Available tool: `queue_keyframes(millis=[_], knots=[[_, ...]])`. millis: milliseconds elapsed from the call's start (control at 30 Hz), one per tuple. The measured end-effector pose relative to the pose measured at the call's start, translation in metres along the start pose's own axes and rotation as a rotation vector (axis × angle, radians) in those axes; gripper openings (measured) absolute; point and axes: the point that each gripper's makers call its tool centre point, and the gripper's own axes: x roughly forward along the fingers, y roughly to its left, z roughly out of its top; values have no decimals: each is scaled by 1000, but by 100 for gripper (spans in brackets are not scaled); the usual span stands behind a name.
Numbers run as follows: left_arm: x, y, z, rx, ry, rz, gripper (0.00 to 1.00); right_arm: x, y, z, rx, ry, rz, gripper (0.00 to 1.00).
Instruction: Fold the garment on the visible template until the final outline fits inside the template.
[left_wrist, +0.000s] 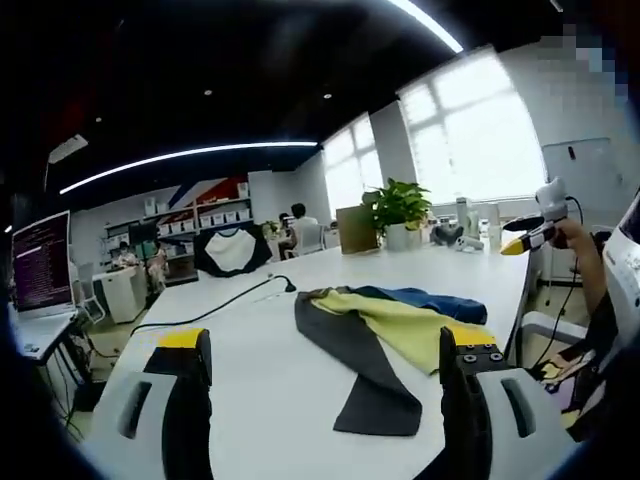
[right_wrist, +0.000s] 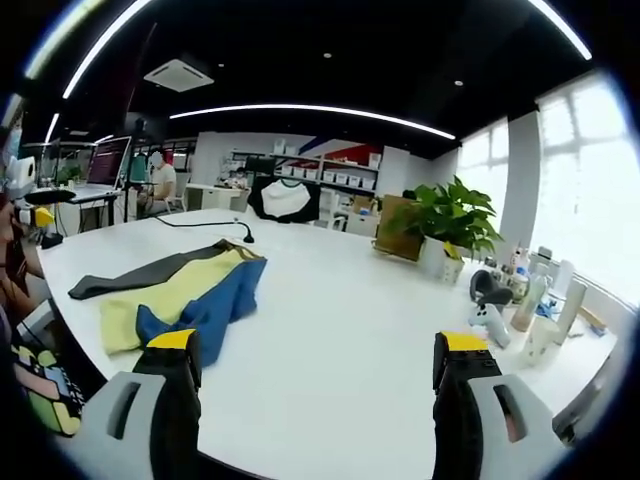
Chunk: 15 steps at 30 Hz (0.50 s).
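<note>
Garment (left_wrist: 385, 335) lying loosely bunched on white table (left_wrist: 270, 390), dark, yellow and blue panels overlapping, not yet folded flat; no template outline made out. Left gripper (left_wrist: 325, 385) and right gripper (right_wrist: 318, 385) both spread wide, grasping nothing, hovering short of cloth. Judged barely started: whole fold left.

**White worktop and what lies on it**

The white worktop (left_wrist: 280, 390) fills the lower middle of the left gripper view. A crumpled garment (left_wrist: 385, 330) of dark grey, yellow and blue lies flat on it, right of centre. A black cable (left_wrist: 215, 308) snakes across the left part. Toward the upper right stand a potted plant (left_wrist: 398, 212), a brown box (left_wrist: 356, 229) and a few small items (right_wrist: 520, 300).
</note>
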Motion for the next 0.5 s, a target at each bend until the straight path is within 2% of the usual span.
queue_keyframes(millis=[367,433,500], knots=[[13,-19,-20,4,72,-75,98,2,9,1,-12,4,26,99],[13,-18,-24,17,82,-85,96,2,12,1,-19,5,33,99],[13,-11,-28,6,94,-67,94,2,14,2,-24,4,37,99]])
